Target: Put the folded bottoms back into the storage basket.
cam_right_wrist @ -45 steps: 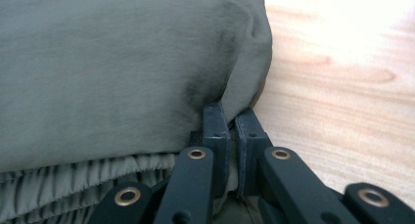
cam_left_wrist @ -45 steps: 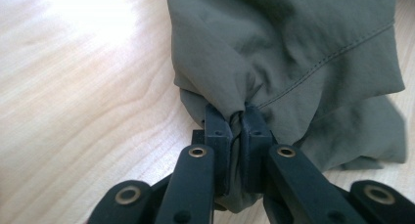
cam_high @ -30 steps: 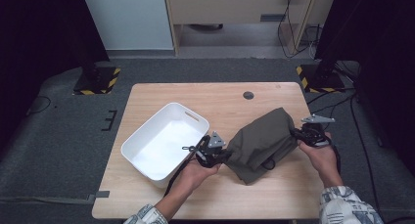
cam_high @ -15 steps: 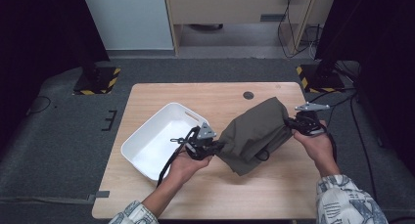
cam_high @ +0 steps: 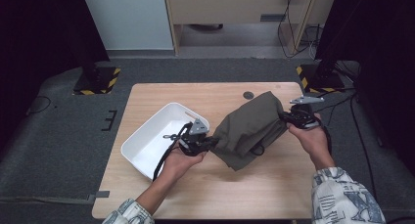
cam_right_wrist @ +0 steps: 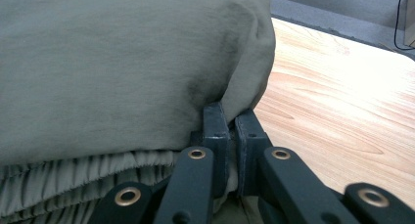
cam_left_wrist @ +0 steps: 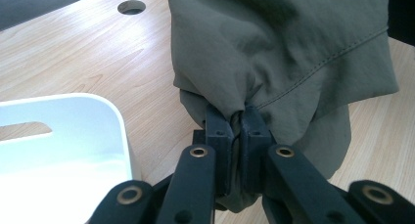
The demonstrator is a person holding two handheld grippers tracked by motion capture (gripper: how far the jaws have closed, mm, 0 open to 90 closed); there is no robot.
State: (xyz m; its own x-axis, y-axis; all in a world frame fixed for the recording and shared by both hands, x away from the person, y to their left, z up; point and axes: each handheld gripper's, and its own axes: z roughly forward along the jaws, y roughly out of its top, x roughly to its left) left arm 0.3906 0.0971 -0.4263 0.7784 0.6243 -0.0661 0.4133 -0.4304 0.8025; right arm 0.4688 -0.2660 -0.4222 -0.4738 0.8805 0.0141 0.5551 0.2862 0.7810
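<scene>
Above the middle-right of my wooden table point(cam_high: 274, 190), I hold an olive-green garment point(cam_high: 247, 131) stretched between two tongs. My left gripper point(cam_high: 211, 142) has its jaws pinched tight on a bunched fold at the garment's near-left end; in the left gripper view the cloth point(cam_left_wrist: 288, 48) puckers where the pads squeeze it, and the rest hangs beyond them over the wood. My right gripper point(cam_high: 285, 117) is likewise clamped on the far-right end, its jaws closed on an edge of fabric point(cam_right_wrist: 122, 72) just above a gathered, elastic-looking band point(cam_right_wrist: 73, 180). The garment's long axis runs on a slant, from near left by the left gripper up to far right by the right gripper, with the middle sagging toward the near side. A dark cord loop hangs from its lower edge. To the left, just beside my left hand point(cam_high: 183, 160), a white plastic bin point(cam_high: 142, 148) sits at an angle on the table, its corner point(cam_left_wrist: 115, 126) close to the cloth. A round cable hole point(cam_high: 248, 95) lies in the tabletop on the far side of the garment.
</scene>
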